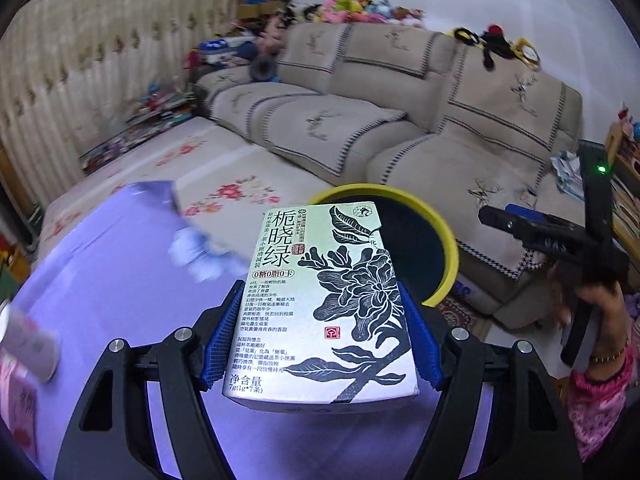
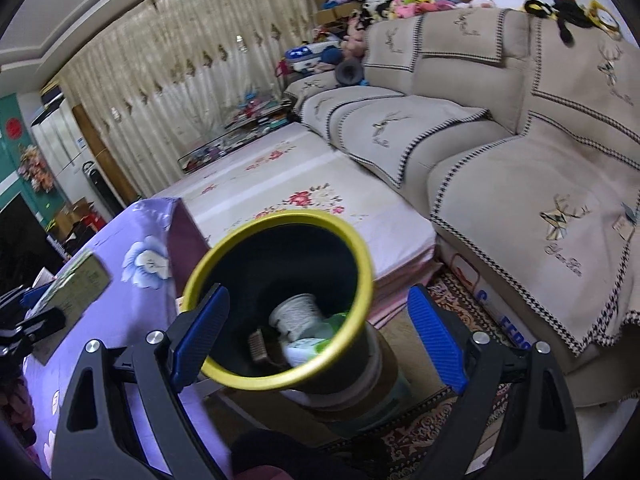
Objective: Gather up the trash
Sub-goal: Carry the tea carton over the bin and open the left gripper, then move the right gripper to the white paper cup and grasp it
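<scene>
At the far left, a purple flowered cloth (image 1: 112,280) is covering a table, with a blurred white scrap (image 1: 200,254) lying on it. Just right of that, the left gripper (image 1: 320,332) is clamping a pale green tea box (image 1: 324,304) by its two long sides, the blue pads (image 1: 222,340) pressing on it. The box's long axis is running straight ahead along the fingers, its far end reaching over the near rim of a yellow-rimmed bin (image 1: 448,248). The bin is lying ahead and slightly right of the box, so the left hand appears to be the one carrying. Further right, the right gripper (image 2: 320,336) is hanging empty with its fingers wide apart above the bin (image 2: 280,382), which is already holding a white cup (image 2: 296,312) and other scraps. A beige sofa (image 2: 520,184) is filling the right side.
</scene>
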A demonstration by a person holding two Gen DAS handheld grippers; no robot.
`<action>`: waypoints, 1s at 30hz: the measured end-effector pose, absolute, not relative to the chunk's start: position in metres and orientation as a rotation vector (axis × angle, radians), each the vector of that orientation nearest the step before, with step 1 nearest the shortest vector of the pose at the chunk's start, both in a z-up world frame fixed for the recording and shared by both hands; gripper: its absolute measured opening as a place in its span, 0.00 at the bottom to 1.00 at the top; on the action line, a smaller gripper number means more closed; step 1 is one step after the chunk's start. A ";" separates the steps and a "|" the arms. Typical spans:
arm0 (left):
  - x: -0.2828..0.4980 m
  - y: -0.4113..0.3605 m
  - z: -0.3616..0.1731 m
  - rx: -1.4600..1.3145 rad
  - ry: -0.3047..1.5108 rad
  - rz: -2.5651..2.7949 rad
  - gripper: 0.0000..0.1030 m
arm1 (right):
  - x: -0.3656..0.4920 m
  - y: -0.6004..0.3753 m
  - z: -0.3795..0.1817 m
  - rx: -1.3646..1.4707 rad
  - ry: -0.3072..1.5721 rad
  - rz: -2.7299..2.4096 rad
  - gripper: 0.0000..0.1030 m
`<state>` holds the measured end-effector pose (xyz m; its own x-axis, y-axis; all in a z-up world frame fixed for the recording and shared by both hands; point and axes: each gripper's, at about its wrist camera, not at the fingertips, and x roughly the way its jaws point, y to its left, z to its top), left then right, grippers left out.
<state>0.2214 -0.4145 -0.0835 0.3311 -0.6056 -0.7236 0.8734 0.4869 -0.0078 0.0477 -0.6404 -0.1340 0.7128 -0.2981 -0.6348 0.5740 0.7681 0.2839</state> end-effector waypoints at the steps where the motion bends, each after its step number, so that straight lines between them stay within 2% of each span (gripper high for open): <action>1: 0.221 -0.432 -0.088 0.434 0.745 -1.018 0.70 | 0.045 -0.644 -0.136 0.499 0.600 -0.512 0.83; 13: 0.235 -0.551 -0.128 0.481 0.808 -1.058 0.71 | 0.023 -0.671 -0.149 0.552 0.597 -0.561 0.83; 16: 0.239 -0.555 -0.128 0.449 0.805 -1.048 0.77 | 0.024 -0.671 -0.150 0.551 0.600 -0.557 0.83; 23: 0.234 -0.495 -0.105 0.409 0.726 -1.022 0.80 | 0.035 -0.658 -0.148 0.532 0.610 -0.526 0.83; 25: 0.232 -0.467 -0.097 0.372 0.702 -0.998 0.84 | 0.041 -0.651 -0.146 0.521 0.617 -0.509 0.83; 30: 0.238 -0.390 -0.090 0.268 0.711 -0.924 0.85 | 0.055 -0.632 -0.140 0.484 0.631 -0.471 0.83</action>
